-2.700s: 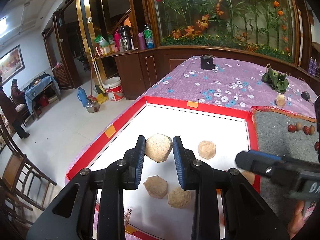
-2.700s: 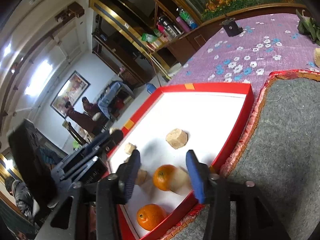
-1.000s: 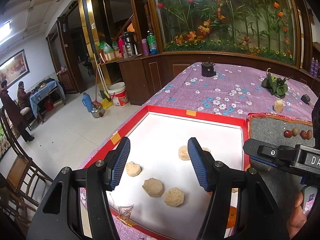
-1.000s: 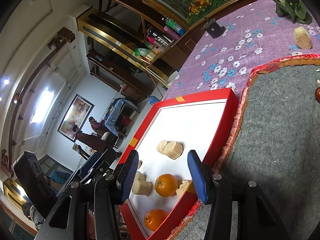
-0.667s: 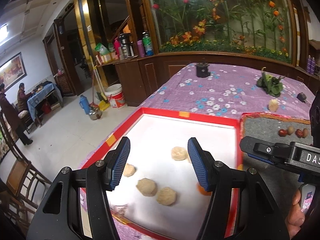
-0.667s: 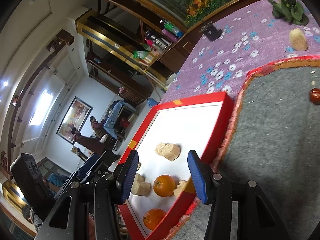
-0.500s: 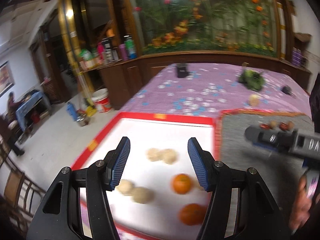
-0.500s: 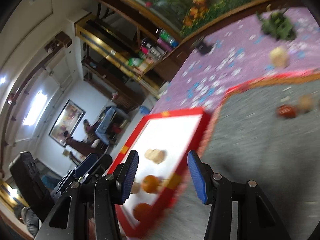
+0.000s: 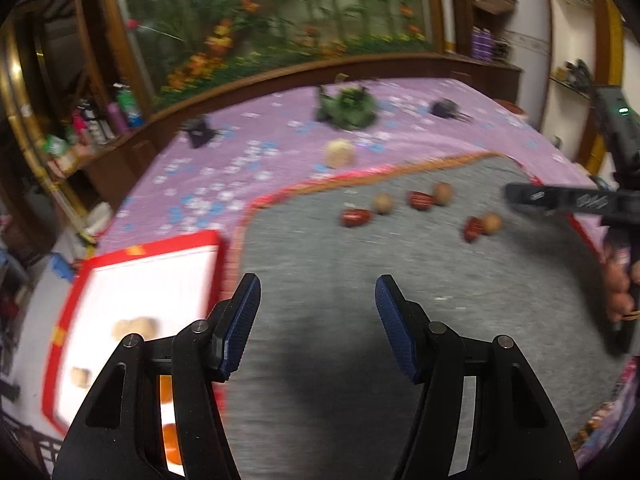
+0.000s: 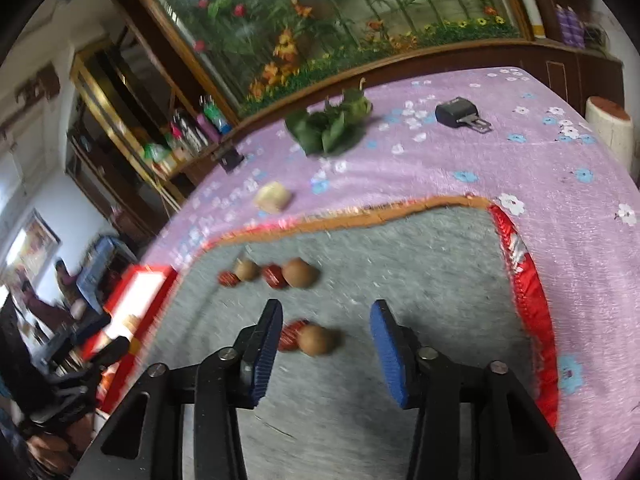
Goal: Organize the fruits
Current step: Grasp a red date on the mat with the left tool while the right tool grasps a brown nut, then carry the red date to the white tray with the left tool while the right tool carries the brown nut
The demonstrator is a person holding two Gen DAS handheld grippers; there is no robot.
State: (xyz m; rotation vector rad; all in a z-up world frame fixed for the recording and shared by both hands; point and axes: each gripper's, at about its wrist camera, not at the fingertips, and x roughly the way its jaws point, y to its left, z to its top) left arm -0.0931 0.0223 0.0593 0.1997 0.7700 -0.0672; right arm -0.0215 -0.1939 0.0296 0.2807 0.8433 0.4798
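Note:
My left gripper (image 9: 318,320) is open with nothing between its fingers, over the bare near part of the grey mat (image 9: 320,240). Small red fruits (image 9: 354,217) and tan round fruits (image 9: 383,203) lie scattered farther along the mat. My right gripper (image 10: 324,344) hangs low over the mat (image 10: 420,260), its jaws closing. A tan round fruit (image 10: 316,340) and a red fruit (image 10: 292,334) lie side by side between its fingers, and the pads touch neither. The red tray (image 9: 140,244) with beige lumps and oranges sits left of the mat.
A beige lump (image 10: 273,197), a bunch of green leaves (image 10: 332,126) and a small black object (image 10: 456,111) lie on the purple flowered cloth beyond the mat. A second row of red and tan fruits (image 10: 298,273) lies farther up the mat. A red fringe edges the mat's right side.
Both views have swung right, from the red tray to the grey mat. The right gripper now has the tan and red fruits between narrower jaws. The left gripper's gap is unchanged.

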